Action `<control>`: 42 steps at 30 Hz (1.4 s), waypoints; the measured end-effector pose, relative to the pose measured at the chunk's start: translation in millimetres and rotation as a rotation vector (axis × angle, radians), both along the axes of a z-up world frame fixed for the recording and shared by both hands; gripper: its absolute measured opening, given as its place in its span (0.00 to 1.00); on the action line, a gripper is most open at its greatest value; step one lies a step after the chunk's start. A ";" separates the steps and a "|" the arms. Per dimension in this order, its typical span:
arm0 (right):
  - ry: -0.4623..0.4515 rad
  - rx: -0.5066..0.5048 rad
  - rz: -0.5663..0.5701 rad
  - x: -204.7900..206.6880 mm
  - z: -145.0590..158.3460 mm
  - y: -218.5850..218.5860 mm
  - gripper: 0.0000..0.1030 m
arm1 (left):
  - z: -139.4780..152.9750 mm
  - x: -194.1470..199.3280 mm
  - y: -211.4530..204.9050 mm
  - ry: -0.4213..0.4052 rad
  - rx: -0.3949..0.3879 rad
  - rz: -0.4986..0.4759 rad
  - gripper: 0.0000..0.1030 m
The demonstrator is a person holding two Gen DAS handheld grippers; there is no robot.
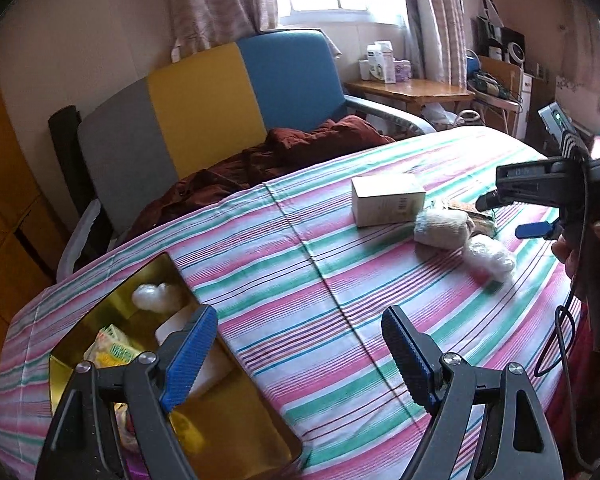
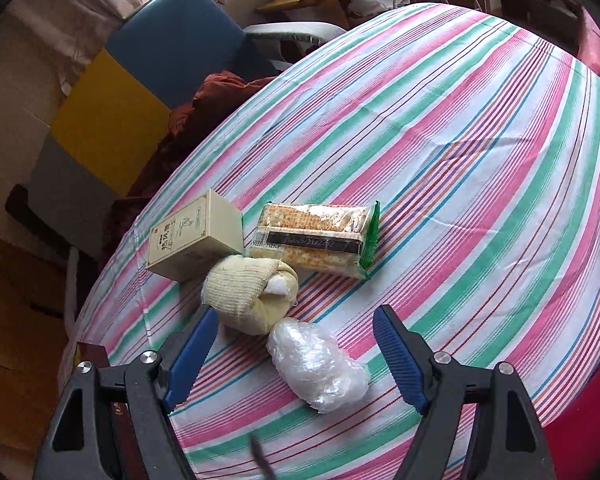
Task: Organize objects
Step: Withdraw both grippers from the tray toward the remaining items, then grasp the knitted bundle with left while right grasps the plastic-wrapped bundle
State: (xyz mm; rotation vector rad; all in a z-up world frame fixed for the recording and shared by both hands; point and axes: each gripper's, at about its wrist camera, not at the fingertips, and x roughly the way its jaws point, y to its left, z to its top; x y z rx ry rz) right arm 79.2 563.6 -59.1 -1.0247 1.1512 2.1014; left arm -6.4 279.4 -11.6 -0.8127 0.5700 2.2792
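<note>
L gripper (image 1: 296, 344) is hovering released, nothing btwn jaws, beside gold tin (image 1: 236, 408) w/ items inside. R gripper (image 2: 292, 344) is hovering released above bubble-wrap bundle (image 2: 320, 364); rolled sock (image 2: 248, 292), box (image 2: 196, 236), cracker pack (image 2: 316, 240) are lying on striped cloth (image 2: 460, 160).

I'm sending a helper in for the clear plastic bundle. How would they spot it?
On the striped tablecloth, find the cluster by the cream box. The clear plastic bundle lies nearest the right hand-held gripper, beside the rolled socks: the only shiny, see-through, crinkled lump.
</note>
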 end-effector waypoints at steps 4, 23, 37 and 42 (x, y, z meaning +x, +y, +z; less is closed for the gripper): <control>0.023 -0.010 -0.023 4.7 1.2 3.6 0.79 | -3.1 -0.2 13.0 0.002 -0.016 -0.021 0.82; 0.115 -0.063 -0.153 28.7 1.5 22.0 0.79 | -32.0 -24.4 91.8 -0.096 -0.045 -0.102 0.82; 0.126 -0.110 -0.185 32.0 -4.3 29.7 0.80 | -45.6 -47.7 169.9 -0.246 0.028 -0.193 0.85; 0.116 -0.111 -0.181 29.6 -6.8 30.6 0.80 | -57.3 -46.6 203.4 -0.269 0.025 -0.236 0.88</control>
